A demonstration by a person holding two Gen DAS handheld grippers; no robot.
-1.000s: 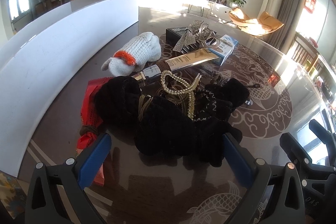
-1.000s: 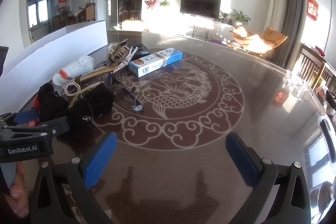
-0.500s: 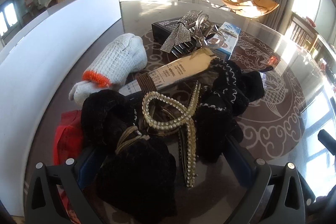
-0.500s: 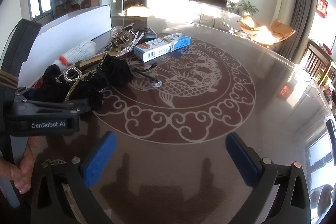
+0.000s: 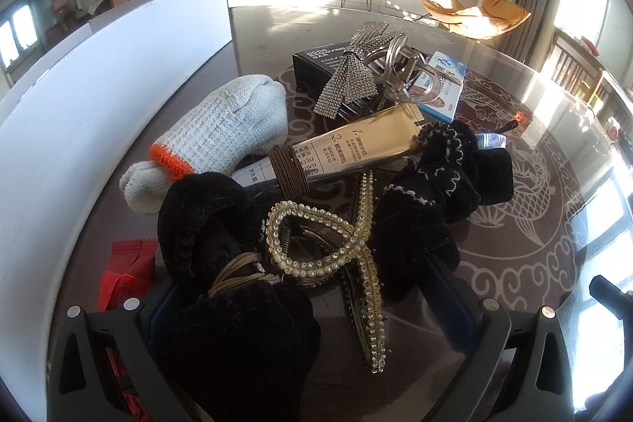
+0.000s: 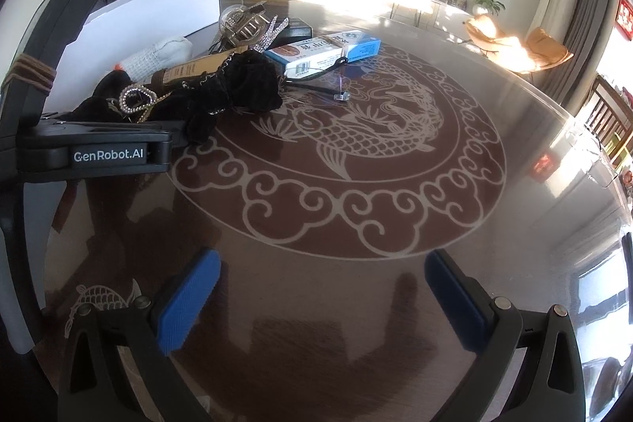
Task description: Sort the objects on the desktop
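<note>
left gripper (image 5: pixel 304 323) spread wide, straddling the near black scrunchie (image 5: pixel 233 335) at 6 o'clock | pearl hair clip (image 5: pixel 356 263) dead ahead, long axis 12-to-6 | second black scrunchie (image 5: pixel 431 192) at 1 o'clock; one gold tube (image 5: pixel 356 149), one white glove (image 5: pixel 221 133) beyond | right gripper (image 6: pixel 320 299) spread, empty, farther from the pile

Both claws (image 5: pixel 304 303) (image 6: pixel 320 299) (left, right) agape

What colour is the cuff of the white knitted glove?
Orange; the cuff of the glove shows best in the left wrist view.
</note>
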